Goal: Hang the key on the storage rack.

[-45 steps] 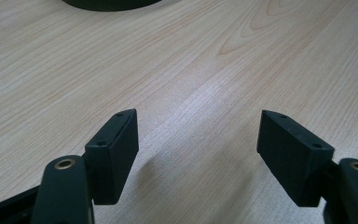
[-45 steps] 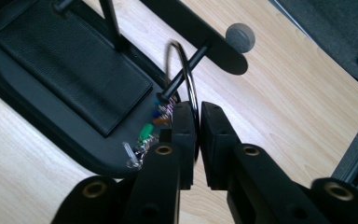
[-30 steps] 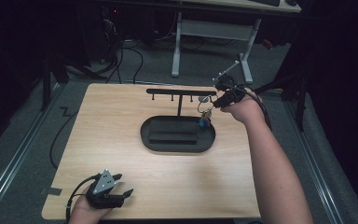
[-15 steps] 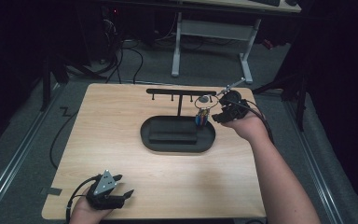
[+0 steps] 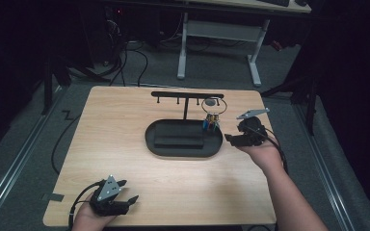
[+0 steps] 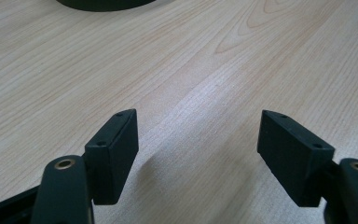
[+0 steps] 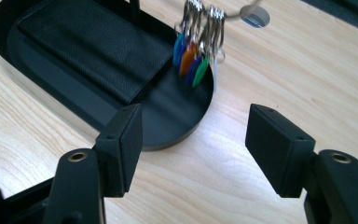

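High view, keys hanging on stand, left claw and right claw agape (both empty)

1. The surface is pale wood with visible grain, smooth and faintly sheened.
2. The oval tray looks like matt black plastic.
3. The pad in it has a fine leather-like grain.
4. The key rings are shiny metal with glossy coloured plastic tags.

Black tray cut off at 12 o'clock in the left gripper view; hanging keys too small to count in the high view; key ring cropped at 12 o'clock
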Action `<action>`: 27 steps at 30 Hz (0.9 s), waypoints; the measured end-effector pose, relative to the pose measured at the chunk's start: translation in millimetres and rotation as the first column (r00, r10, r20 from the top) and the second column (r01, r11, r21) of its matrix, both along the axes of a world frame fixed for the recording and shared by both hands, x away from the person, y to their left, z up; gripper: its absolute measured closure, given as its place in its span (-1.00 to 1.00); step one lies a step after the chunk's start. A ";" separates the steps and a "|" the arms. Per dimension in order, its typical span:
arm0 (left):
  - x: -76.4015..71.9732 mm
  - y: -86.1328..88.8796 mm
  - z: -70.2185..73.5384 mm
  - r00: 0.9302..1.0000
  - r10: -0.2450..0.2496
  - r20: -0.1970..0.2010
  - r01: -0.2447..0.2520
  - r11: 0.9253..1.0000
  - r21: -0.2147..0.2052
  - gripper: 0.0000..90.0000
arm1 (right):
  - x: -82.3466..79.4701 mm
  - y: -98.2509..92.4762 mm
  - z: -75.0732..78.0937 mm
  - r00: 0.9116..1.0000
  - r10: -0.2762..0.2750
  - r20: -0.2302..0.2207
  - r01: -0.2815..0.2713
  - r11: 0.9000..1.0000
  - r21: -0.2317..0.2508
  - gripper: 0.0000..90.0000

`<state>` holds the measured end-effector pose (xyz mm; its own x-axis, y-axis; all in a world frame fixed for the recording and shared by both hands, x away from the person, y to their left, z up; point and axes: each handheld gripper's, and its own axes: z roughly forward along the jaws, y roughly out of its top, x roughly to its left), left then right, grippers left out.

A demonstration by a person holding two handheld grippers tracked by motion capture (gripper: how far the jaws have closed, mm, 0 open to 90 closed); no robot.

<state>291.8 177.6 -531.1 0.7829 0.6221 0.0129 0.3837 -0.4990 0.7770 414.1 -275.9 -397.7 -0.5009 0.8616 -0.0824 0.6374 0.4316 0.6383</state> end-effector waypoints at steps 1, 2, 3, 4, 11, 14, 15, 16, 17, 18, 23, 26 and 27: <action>0.2 -0.1 -0.3 1.000 0.001 -0.002 -0.001 1.000 -0.001 -0.34 | -2.1 -1.1 -2.4 1.000 0.000 -0.008 0.000 1.000 -0.005 -0.23; 0.4 -0.1 -0.5 1.000 0.003 -0.003 -0.003 1.000 -0.002 -0.34 | -4.1 -2.2 -4.7 1.000 0.001 -0.013 -0.001 1.000 -0.009 -0.25; 0.5 -0.2 -0.8 1.000 0.006 -0.003 -0.006 1.000 -0.005 -0.34 | -7.5 -3.3 -7.6 1.000 -0.005 0.004 0.005 1.000 -0.005 -0.23; 0.6 -0.2 -0.9 1.000 0.007 -0.004 -0.007 1.000 -0.006 -0.34 | -10.8 -4.5 -9.9 1.000 -0.008 0.004 0.008 1.000 0.001 -0.20; -0.2 -0.4 -0.9 1.000 0.005 -0.007 -0.005 1.000 -0.001 -0.34 | -33.2 -8.7 -27.3 1.000 0.000 0.021 0.000 1.000 0.020 -0.24; 0.2 -0.9 -1.5 1.000 0.006 -0.006 -0.006 1.000 -0.002 -0.34 | -43.9 -12.0 -36.5 0.999 -0.006 0.046 0.004 0.999 0.054 -0.26; 0.3 -1.0 -1.6 1.000 0.005 -0.007 -0.005 1.000 -0.001 -0.34 | -46.8 -13.1 -39.7 0.999 -0.007 0.043 0.004 0.998 0.064 -0.27; 0.4 -1.0 -1.8 1.000 0.005 -0.007 -0.005 1.000 -0.001 -0.34 | -50.3 -14.1 -43.9 0.998 -0.011 0.055 0.007 0.997 0.073 -0.29; 0.4 -1.1 -1.9 1.000 0.004 -0.007 -0.004 1.000 -0.001 -0.34 | -53.3 -15.1 -47.8 0.998 -0.014 0.054 0.009 0.997 0.081 -0.32; 0.4 -1.1 -2.0 1.000 0.004 -0.007 -0.004 1.000 -0.002 -0.34 | -56.9 -15.9 -52.0 0.998 -0.017 0.066 0.011 0.996 0.089 -0.34; 0.3 -1.1 -1.9 1.000 0.002 -0.005 -0.002 1.000 -0.009 -0.35 | -74.7 -19.4 -74.5 0.993 -0.060 0.101 0.044 0.986 0.159 -0.39; 0.2 -1.3 -2.3 1.000 0.002 -0.004 -0.002 1.000 -0.011 -0.35 | -86.5 -19.4 -88.2 0.991 -0.074 0.116 0.051 0.980 0.190 -0.41; 0.2 -1.4 -2.2 1.000 0.001 -0.004 -0.001 1.000 -0.011 -0.35 | -91.3 -18.8 -92.7 0.990 -0.077 0.116 0.053 0.978 0.200 -0.42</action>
<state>292.0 176.2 -533.3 0.7821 0.6231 0.0026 0.3876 -0.4898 0.7809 322.8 -294.7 -490.4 -0.4398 0.8974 0.0343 0.5715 0.2502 0.7815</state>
